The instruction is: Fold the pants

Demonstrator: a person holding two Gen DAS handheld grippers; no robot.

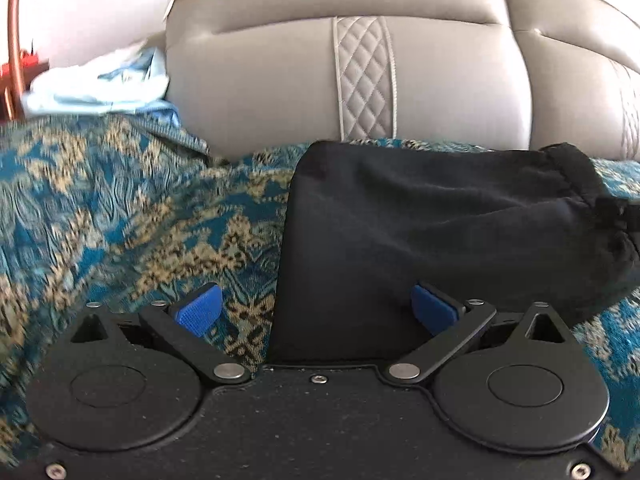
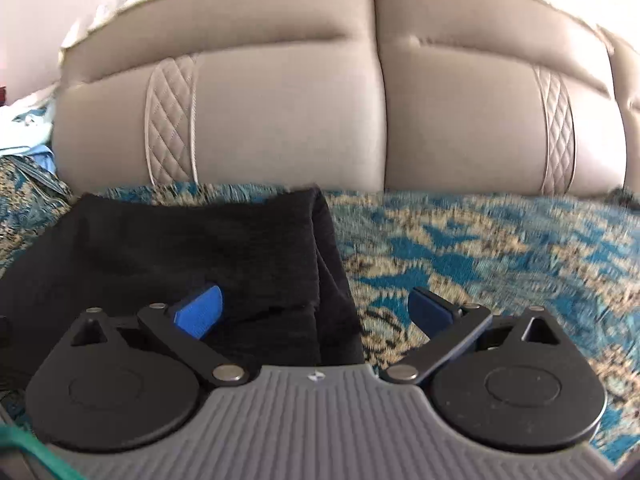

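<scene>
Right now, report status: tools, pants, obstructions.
Left tool open, right tool open, neither gripping. Black pants folded into a compact bundle on the patterned cover, in front of the sofa back. Nothing blocking.

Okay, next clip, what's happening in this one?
A person is folding black pants on a sofa covered with a teal-and-gold patterned throw, using a handheld gripper in each hand. The pants already lie as a compact folded bundle in front of the grey backrest. Both the left gripper and the right gripper are open and hold nothing; the left sits over the bundle's left edge, the right over its right edge. Some light blue cloth lies off to the left.
</scene>
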